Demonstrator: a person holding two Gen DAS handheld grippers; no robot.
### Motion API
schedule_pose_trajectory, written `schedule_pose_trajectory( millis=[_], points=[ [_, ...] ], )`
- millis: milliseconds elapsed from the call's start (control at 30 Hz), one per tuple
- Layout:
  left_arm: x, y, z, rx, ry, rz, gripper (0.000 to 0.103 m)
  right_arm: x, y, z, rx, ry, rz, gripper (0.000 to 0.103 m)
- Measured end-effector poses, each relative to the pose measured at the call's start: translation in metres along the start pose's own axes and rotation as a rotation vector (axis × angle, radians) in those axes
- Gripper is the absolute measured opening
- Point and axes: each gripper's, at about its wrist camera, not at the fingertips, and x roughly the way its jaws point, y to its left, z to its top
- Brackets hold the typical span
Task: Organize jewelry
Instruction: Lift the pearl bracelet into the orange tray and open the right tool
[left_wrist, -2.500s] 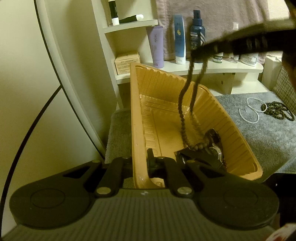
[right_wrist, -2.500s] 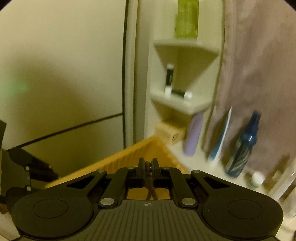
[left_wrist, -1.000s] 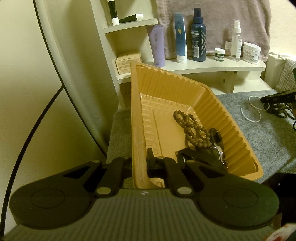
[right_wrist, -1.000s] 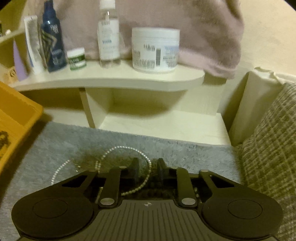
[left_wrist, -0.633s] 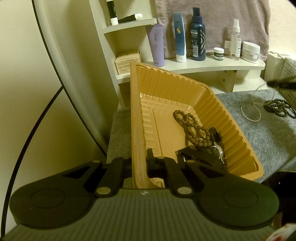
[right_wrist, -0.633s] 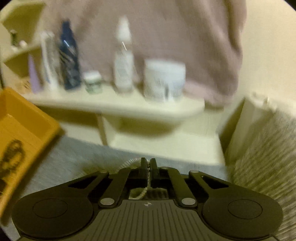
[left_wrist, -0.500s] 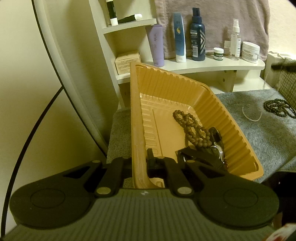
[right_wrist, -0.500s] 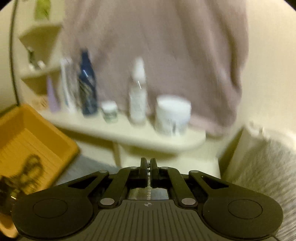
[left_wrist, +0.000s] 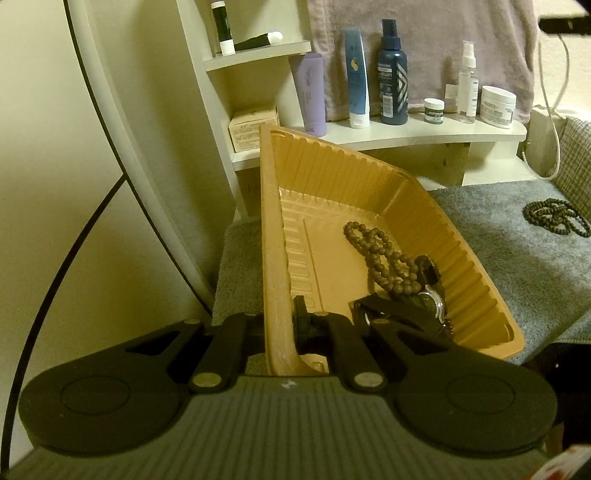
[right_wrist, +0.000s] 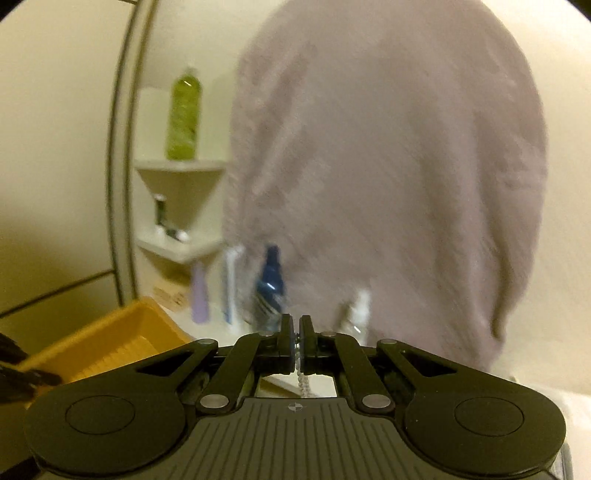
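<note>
Orange plastic tray (left_wrist: 332, 177) sat tilted on the grey mat (left_wrist: 517, 251), one long wall pinched by my left tool (left_wrist: 280, 325), clenched on that rim at about 6 o'clock in the left wrist view. Inside the tray, a brown bead strand (left_wrist: 380, 254) lay coiled on the floor toward 4 o'clock, touching a dark watch (left_wrist: 424, 299) just below it near the low corner. A second, darker bead strand (left_wrist: 557, 216) lay on the mat at 3 o'clock, well apart from the tray.

My right tool (right_wrist: 295, 332) was clenched on a white pearl necklace (right_wrist: 303, 382), the pearls running down between the closed fingers and hanging below them. In the left wrist view the same necklace (left_wrist: 554, 110) dangled as a thin pale loop at 2 o'clock, under the dark tip of the right tool (left_wrist: 561, 24) at the upper edge, clear of the mat.

Right wrist view was motion-blurred. A mauve towel (right_wrist: 388, 184) filled most of it; the tray (right_wrist: 110, 336) showed at 8 o'clock. Behind the tray, a cream shelf (left_wrist: 406, 133) carried a lilac tube (left_wrist: 312, 92), blue tube (left_wrist: 356, 77), navy spray bottle (left_wrist: 393, 74), small clear sprayer (left_wrist: 467, 85) and a white jar (left_wrist: 496, 107). A green bottle (right_wrist: 184, 118) stood on the upper corner shelf.
</note>
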Motion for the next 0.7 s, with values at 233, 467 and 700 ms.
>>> schedule_pose_trajectory(
  millis=[233,467,700],
  points=[
    [-0.001,0.001,0.000,-0.003,-0.006,-0.006,0.005,0.001,0.032,0.028,0.044,-0.024,0.160,0.002],
    [0.000,0.003,-0.001,-0.012,-0.006,-0.011,0.005,0.032,0.083,0.026,0.048,0.028,0.314,0.002],
    [0.000,0.005,-0.002,-0.023,-0.007,-0.016,0.005,0.077,0.119,0.009,0.044,0.076,0.393,0.002]
  ],
)
